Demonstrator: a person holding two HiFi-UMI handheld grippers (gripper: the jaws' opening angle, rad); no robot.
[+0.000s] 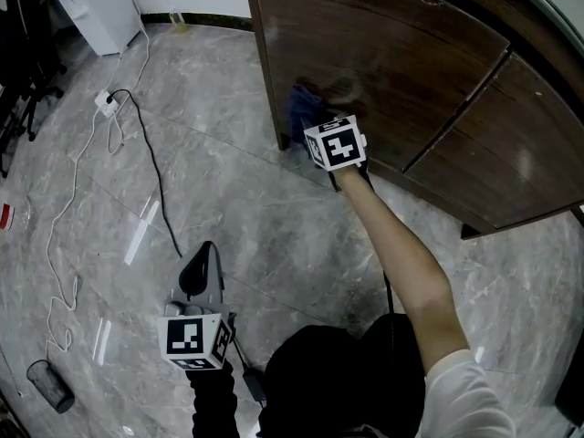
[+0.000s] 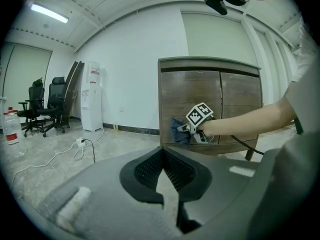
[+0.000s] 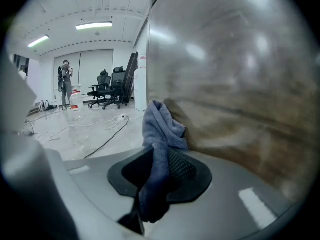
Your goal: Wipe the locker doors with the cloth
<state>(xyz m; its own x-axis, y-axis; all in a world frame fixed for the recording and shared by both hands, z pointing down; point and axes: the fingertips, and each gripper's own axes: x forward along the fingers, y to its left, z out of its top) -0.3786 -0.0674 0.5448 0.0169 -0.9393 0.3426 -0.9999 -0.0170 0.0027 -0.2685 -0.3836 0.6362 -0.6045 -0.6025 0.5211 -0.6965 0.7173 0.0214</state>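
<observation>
While clamped on cloth point(image 3: 162, 129), right gripper point(image 1: 316, 124) presses it against door point(image 1: 401, 71), upper centre; left gripper point(image 1: 203, 267), closed and empty, hangs lower left, farther off.

Right arm point(image 1: 401, 263) outstretched, right claw point(image 3: 161, 156) clamped on cloth point(image 3: 162, 124), left claw point(image 2: 162, 151) closed, empty

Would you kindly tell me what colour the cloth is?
Greyish blue cloth; clearest in the right gripper view.

Even indoor light, ceiling tubes point(image 3: 94, 25) bright at upper left, hazy glare on the blurred locker door point(image 3: 230, 84), fisheye curving and dark corners in both gripper views
</observation>
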